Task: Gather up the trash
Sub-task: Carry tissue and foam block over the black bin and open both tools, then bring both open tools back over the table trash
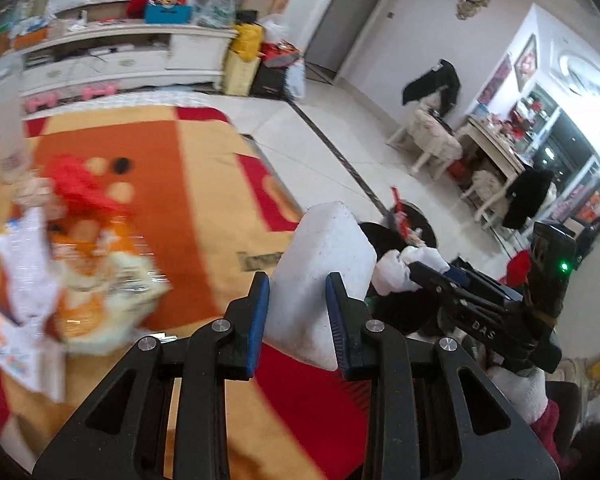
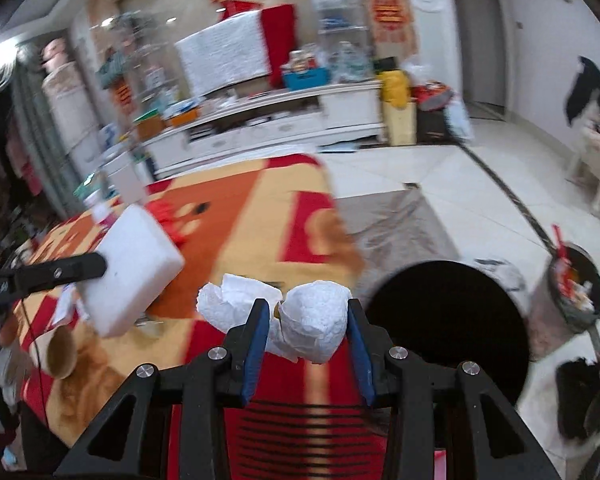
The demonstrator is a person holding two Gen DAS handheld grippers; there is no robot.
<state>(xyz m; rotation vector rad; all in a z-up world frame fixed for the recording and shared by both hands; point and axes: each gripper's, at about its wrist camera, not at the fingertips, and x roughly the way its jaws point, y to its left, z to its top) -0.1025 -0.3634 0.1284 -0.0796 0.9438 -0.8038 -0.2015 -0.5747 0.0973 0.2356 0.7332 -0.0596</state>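
the left gripper (image 1: 298, 308) has its blue-padded jaws clamped on a white foam block (image 1: 324, 276), which stands up between the pads above the orange, red and yellow tablecloth (image 1: 196, 208). the right gripper (image 2: 308, 330) has its jaws pressed around a crumpled white tissue wad (image 2: 314, 322), held just above the near edge of the same tablecloth. the round black bin opening (image 2: 448, 328) lies just right of the tissue wad, off the cloth's edge. more litter, blurred, sits on the cloth to the left of the foam block: a red wrapper (image 1: 80, 184), an orange packet (image 1: 80, 280) and white paper (image 1: 28, 264). a second bin (image 2: 576, 292), holding scraps, stands on the tiled floor (image 2: 460, 184) beyond the black opening.
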